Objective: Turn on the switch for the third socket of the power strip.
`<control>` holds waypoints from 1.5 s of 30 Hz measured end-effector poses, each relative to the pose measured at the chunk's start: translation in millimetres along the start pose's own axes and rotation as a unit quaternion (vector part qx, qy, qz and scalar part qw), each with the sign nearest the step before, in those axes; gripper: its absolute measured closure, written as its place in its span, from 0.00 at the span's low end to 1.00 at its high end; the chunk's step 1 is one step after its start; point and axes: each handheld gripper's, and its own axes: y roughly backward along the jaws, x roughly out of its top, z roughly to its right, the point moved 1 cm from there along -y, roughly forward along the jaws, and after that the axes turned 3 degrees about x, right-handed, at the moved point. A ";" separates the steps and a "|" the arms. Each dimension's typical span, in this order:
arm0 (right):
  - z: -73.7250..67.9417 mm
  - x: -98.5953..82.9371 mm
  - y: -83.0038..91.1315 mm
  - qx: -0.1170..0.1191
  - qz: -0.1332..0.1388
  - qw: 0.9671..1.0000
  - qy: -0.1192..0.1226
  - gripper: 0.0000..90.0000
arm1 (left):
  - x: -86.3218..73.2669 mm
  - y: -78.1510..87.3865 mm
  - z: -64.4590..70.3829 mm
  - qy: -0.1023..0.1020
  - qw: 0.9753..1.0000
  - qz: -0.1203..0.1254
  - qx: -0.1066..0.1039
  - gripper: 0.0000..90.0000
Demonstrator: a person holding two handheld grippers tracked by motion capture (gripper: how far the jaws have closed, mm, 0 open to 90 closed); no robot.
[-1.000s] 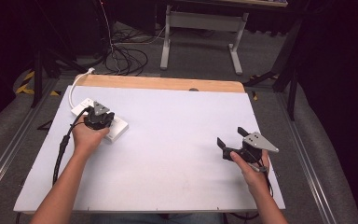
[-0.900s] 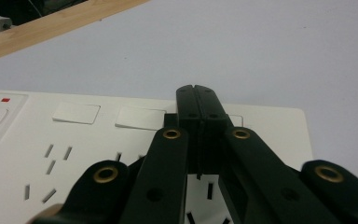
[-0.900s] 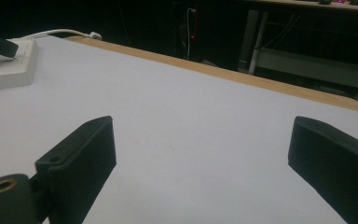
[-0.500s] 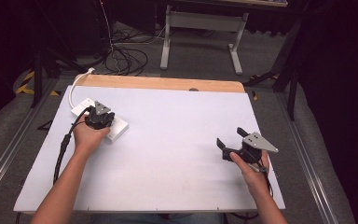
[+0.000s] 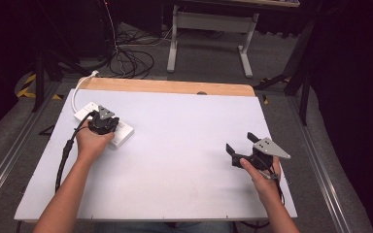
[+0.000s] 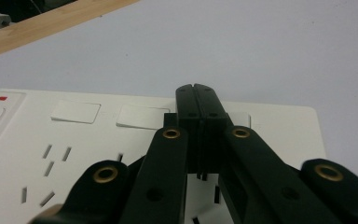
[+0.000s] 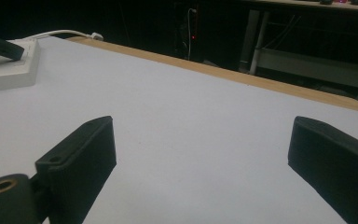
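Left gripper jaws pressed together over power strip; right gripper wide.

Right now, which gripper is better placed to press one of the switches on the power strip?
Left. The left gripper is shut, with its tips right over the power strip by the row of switches. The right gripper is open and sits far across the table with nothing near it.

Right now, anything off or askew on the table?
Nothing stands out. The white power strip lies flat near the table's left far corner, not parallel to its edges, cord trailing off the back. Left claw is shut above it; right claw is open over bare surface.
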 end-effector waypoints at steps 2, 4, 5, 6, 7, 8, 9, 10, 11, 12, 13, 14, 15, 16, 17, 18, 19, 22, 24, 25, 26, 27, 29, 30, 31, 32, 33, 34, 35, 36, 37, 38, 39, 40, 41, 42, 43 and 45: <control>0.0 0.1 -0.1 0.000 0.001 1.000 0.001 0.09 | 0.3 0.0 0.2 -0.005 1.000 0.000 0.004 1.00; -0.2 0.2 -0.1 0.000 0.001 1.000 0.001 0.09 | 0.1 -0.1 0.4 -0.006 1.000 0.001 0.004 1.00; -0.3 0.3 -0.1 0.000 0.001 1.000 0.001 0.09 | 0.0 -0.1 0.6 -0.006 1.000 0.001 0.003 1.00; -0.4 0.4 0.1 0.000 0.001 1.000 0.002 0.09 | -0.1 -0.1 0.8 -0.006 1.000 0.001 0.002 1.00; -0.4 0.4 0.1 0.000 0.001 1.000 0.002 0.09 | -0.2 0.1 1.2 -0.006 1.000 0.001 0.003 1.00; -0.4 0.4 0.1 0.000 0.001 1.000 0.002 0.09 | -0.3 0.2 1.3 -0.008 1.000 0.001 0.005 1.00; -0.5 0.5 0.1 0.000 0.001 1.000 0.002 0.09 | -0.3 0.1 1.4 -0.007 1.000 0.001 0.004 1.00; -0.5 0.5 0.2 0.000 0.002 1.000 0.002 0.09 | -0.4 0.0 1.4 -0.007 1.000 0.001 0.003 1.00; -0.7 0.6 0.4 0.000 0.002 1.000 0.002 0.09 | -0.6 -0.2 1.0 -0.008 1.000 0.003 0.001 1.00; -0.7 0.6 0.4 0.000 0.002 1.000 0.002 0.09 | -0.6 -0.2 1.0 -0.008 1.000 0.003 0.001 1.00; -1.0 0.7 1.0 0.000 0.002 1.000 0.003 0.09 | -0.6 -0.1 1.2 -0.008 1.000 0.003 0.002 1.00; -1.1 0.8 1.2 0.001 0.003 1.000 0.002 0.09 | -0.6 -0.1 1.3 -0.009 1.000 0.003 0.003 1.00; -1.2 1.0 1.8 0.000 0.003 1.000 0.001 0.09 | -0.6 -0.1 1.3 -0.009 1.000 0.003 0.003 1.00; -1.1 1.0 2.2 -0.001 0.003 1.000 0.002 0.09 | -0.7 -0.1 1.3 -0.009 1.000 0.003 0.003 1.00; -1.2 1.0 2.9 -0.001 0.003 1.000 0.002 0.09 | -0.7 0.0 1.5 -0.008 1.000 0.003 0.004 1.00; -1.4 1.1 3.6 -0.002 0.002 1.000 0.001 0.09 | -0.6 -0.1 1.4 -0.009 1.000 0.003 0.004 1.00; -1.5 1.1 4.1 -0.002 0.004 1.000 0.002 0.09 | -0.7 -0.1 1.5 -0.008 1.000 0.002 0.005 1.00; -1.1 1.1 4.9 -0.003 0.004 1.000 0.001 0.09 | -0.1 -1.2 0.9 -0.011 1.000 0.006 0.007 1.00; -0.7 0.8 4.9 -0.003 0.003 1.000 -0.001 0.09 | -0.1 -1.5 0.6 -0.011 1.000 0.007 0.006 1.00; -0.6 0.7 4.8 -0.003 0.003 1.000 0.000 0.09 | -0.2 -1.5 0.5 -0.010 1.000 0.007 0.006 1.00; -0.6 0.6 4.7 -0.003 0.003 1.000 0.000 0.09 | -0.3 -1.4 0.6 -0.009 1.000 0.006 0.006 1.00; -0.7 0.7 4.6 -0.003 0.003 1.000 0.000 0.09 | -0.3 -1.4 0.6 -0.009 1.000 0.006 0.006 1.00; -0.8 0.8 4.5 -0.003 0.004 1.000 0.000 0.09 | -0.5 -1.2 1.1 -0.006 1.000 0.005 0.005 1.00; -0.9 0.8 4.2 -0.004 0.003 1.000 0.001 0.09 | -0.6 -1.5 0.9 -0.006 1.000 0.008 0.005 1.00; -0.9 0.8 4.2 -0.004 0.003 1.000 0.001 0.09 | -0.6 -1.5 0.9 -0.006 1.000 0.008 0.005 1.00; -0.9 0.8 4.0 -0.003 0.003 1.000 0.001 0.09 | -0.6 -1.5 0.9 -0.007 1.000 0.008 0.006 1.00; -0.9 0.9 3.9 -0.003 0.003 1.000 0.001 0.09 | -0.7 -1.5 0.9 -0.007 1.000 0.008 0.006 1.00; -0.9 0.9 3.9 -0.002 0.003 1.000 0.001 0.09 | -0.7 -1.3 0.7 -0.009 1.000 0.008 0.005 1.00; -0.8 1.0 3.9 -0.002 0.003 1.000 0.001 0.09 | -0.8 -1.3 0.7 -0.008 1.000 0.008 0.005 1.00; -0.6 1.0 3.8 -0.002 0.004 1.000 0.001 0.09 | -1.0 -1.3 1.0 -0.006 1.000 0.008 0.004 1.00; -0.6 1.0 3.8 -0.002 0.004 1.000 0.001 0.09 | -1.1 -1.4 1.0 -0.006 1.000 0.009 0.005 1.00; -0.5 1.1 3.9 -0.002 0.004 1.000 0.001 0.09 | -1.3 -1.5 1.4 -0.006 1.000 0.010 0.005 1.00; -0.6 1.1 3.9 -0.002 0.004 1.000 0.001 0.09 | -1.3 -1.6 1.6 -0.006 1.000 0.011 0.006 1.00; -0.6 1.2 3.9 -0.002 0.005 1.000 0.001 0.09 | -1.5 -1.4 1.9 -0.006 1.000 0.011 0.009 1.00; -0.6 1.2 3.9 -0.002 0.005 1.000 0.001 0.09 | -1.7 -1.5 2.3 -0.006 1.000 0.013 0.010 1.00; -0.6 1.2 3.9 -0.002 0.005 1.000 0.001 0.09 | -1.9 -1.7 2.5 -0.005 1.000 0.014 0.008 1.00; -0.7 1.2 3.9 -0.002 0.005 1.000 0.001 0.09 | -2.1 -1.4 2.2 -0.003 1.000 0.014 0.007 1.00; -0.6 1.2 3.7 -0.003 0.004 1.000 0.001 0.09 | -2.8 -1.3 1.9 0.001 1.000 0.017 0.004 1.00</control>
